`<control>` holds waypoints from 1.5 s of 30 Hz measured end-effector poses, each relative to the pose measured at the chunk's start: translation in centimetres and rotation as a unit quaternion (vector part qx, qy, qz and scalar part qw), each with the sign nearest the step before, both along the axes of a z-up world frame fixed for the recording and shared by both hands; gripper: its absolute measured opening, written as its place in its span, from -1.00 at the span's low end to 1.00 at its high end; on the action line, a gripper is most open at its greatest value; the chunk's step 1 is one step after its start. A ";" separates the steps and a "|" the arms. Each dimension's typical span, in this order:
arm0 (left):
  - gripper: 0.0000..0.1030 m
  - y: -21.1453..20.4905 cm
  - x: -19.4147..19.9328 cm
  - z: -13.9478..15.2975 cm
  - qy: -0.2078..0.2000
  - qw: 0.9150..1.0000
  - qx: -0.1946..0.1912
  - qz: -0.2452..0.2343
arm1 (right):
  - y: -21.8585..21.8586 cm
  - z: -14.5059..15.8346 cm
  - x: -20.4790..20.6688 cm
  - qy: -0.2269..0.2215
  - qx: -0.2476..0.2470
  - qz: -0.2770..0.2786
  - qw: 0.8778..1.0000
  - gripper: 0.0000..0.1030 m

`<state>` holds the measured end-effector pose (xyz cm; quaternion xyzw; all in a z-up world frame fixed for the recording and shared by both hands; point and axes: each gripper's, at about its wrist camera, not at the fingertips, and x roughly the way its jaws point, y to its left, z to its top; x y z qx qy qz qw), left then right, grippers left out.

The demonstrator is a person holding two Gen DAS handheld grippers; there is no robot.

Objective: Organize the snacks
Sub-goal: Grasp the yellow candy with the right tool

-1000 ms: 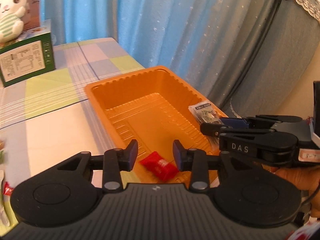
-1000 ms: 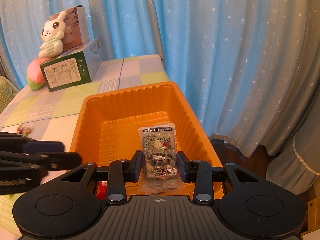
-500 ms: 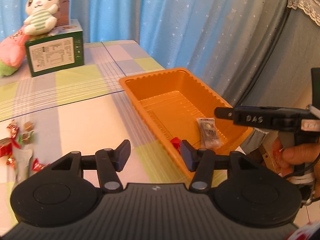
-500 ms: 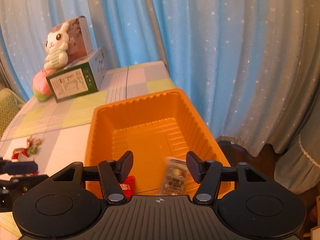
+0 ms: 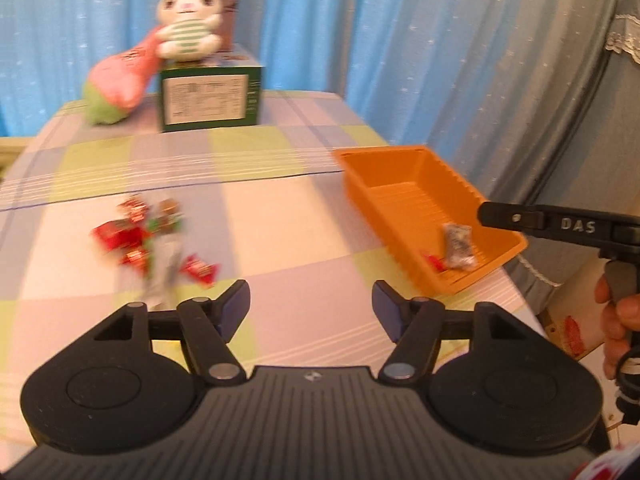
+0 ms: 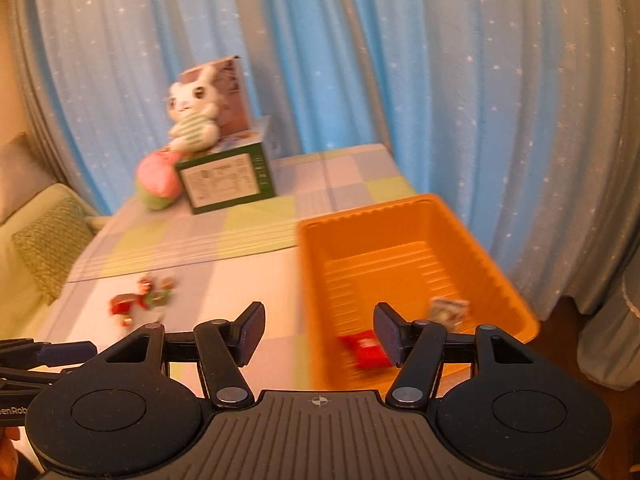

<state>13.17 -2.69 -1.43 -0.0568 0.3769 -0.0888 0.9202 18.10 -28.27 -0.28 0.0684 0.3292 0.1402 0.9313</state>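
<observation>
My left tongs (image 5: 311, 306) hang wide apart and hold nothing above the checked bench (image 5: 280, 216). My right tongs (image 6: 319, 334) are spread wide too, empty, over the near rim of the orange tray (image 6: 496, 268). In the tray lie a red candy (image 6: 366, 350) and a grey snack packet (image 5: 458, 246). A blurred heap of loose sweets (image 5: 150, 236) sits on the bench, well apart from the tray.
</observation>
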 end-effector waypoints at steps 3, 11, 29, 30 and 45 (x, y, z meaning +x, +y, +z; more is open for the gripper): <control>0.30 2.6 -1.5 0.3 0.003 1.000 0.008 0.023 | 2.2 -0.1 -1.3 0.005 0.008 0.008 1.000 0.18; 0.33 8.9 -3.5 0.1 0.012 0.997 0.042 0.069 | 7.4 -2.1 -3.8 0.028 0.010 0.040 0.999 0.18; 0.34 13.5 1.2 -3.4 0.054 0.995 0.049 0.070 | 17.7 -8.3 -1.6 0.023 -0.050 0.200 0.978 0.18; 0.34 13.7 1.5 -3.6 0.057 0.995 0.050 0.069 | 18.2 -8.8 -1.3 0.026 -0.055 0.207 0.976 0.18; 0.34 15.6 4.5 -5.7 0.070 0.995 0.044 0.059 | 24.0 -14.6 2.3 0.029 -0.132 0.302 0.943 -0.28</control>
